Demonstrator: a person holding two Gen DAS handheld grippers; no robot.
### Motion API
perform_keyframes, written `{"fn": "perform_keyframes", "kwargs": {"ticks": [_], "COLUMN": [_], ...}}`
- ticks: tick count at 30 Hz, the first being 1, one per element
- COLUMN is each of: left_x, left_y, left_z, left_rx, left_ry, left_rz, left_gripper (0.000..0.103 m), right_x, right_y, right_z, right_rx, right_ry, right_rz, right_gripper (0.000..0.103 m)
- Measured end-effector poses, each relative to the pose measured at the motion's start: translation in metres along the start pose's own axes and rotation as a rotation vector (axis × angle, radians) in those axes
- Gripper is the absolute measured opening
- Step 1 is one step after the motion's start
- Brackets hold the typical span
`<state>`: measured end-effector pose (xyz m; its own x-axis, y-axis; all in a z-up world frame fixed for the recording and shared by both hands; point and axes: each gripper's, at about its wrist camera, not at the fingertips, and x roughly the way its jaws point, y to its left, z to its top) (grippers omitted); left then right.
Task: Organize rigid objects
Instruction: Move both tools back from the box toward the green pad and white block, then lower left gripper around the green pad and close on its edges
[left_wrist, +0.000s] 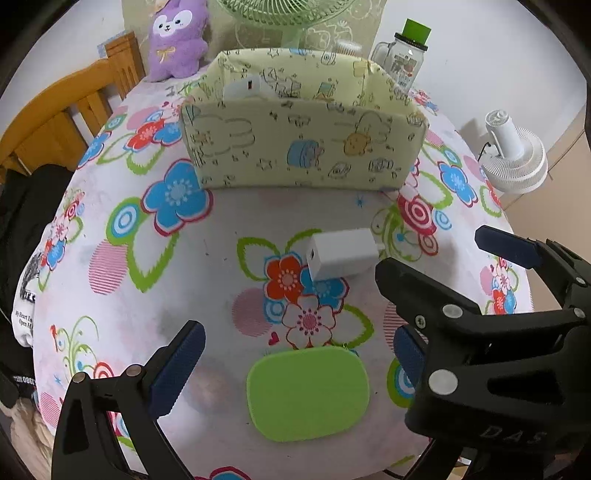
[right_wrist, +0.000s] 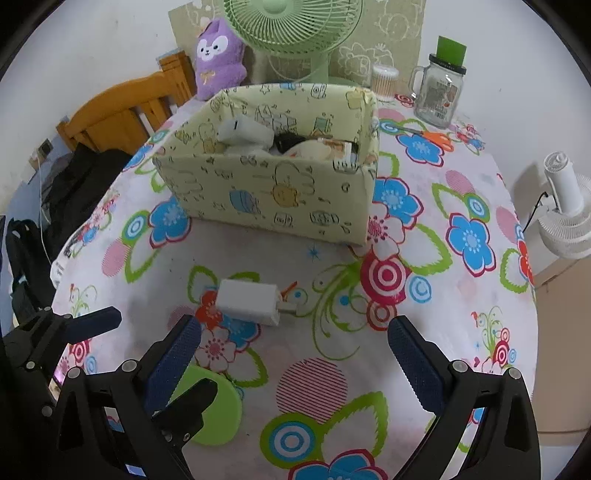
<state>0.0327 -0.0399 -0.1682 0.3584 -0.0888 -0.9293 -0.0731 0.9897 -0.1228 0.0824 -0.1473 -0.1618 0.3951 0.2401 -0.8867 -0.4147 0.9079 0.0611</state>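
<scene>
The charger (left_wrist: 341, 254) is a small white block with a slot in one end and metal prongs at the other, and it lies on its side on the flowery cloth (left_wrist: 229, 206) in front of the box (left_wrist: 303, 147). A flat green pad (left_wrist: 308, 393) with round corners lies nearer. The left gripper (left_wrist: 295, 369) is wide open over the pad, and the right gripper (right_wrist: 295, 362) is wide open too; both hold nothing.

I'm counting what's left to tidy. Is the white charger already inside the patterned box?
No. The white charger lies on the tablecloth in front of the patterned box, apart from it.
</scene>
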Motion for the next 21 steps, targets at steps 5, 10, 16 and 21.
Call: {"fn": "perform_keyframes", "kwargs": {"ticks": [5, 10, 16, 21], "left_x": [0.008, 0.018, 0.029, 0.035], "left_y": [-0.002, -0.003, -0.004, -0.004], "left_z": [-0.008, -0.016, -0.024, -0.030], "left_rx": [-0.005, -0.017, -0.009, -0.030], "left_ry": [0.010, 0.030, 0.045, 0.057], "left_rz": [0.001, -0.001, 0.018, 0.019], "left_gripper": [0.103, 0.103, 0.103, 0.103], "right_x": [0.008, 0.018, 0.028, 0.035], "right_y": [-0.001, -0.001, -0.006, -0.011], "right_z": [-0.008, -0.017, -0.027, -0.036], "right_rx": [-0.009, -0.016, -0.008, -0.006], "right_ry": [0.017, 0.043, 0.069, 0.092], "right_rz": [-0.004, -0.001, -0.002, -0.008], "right_gripper": [0.102, 0.102, 0.102, 0.102]}}
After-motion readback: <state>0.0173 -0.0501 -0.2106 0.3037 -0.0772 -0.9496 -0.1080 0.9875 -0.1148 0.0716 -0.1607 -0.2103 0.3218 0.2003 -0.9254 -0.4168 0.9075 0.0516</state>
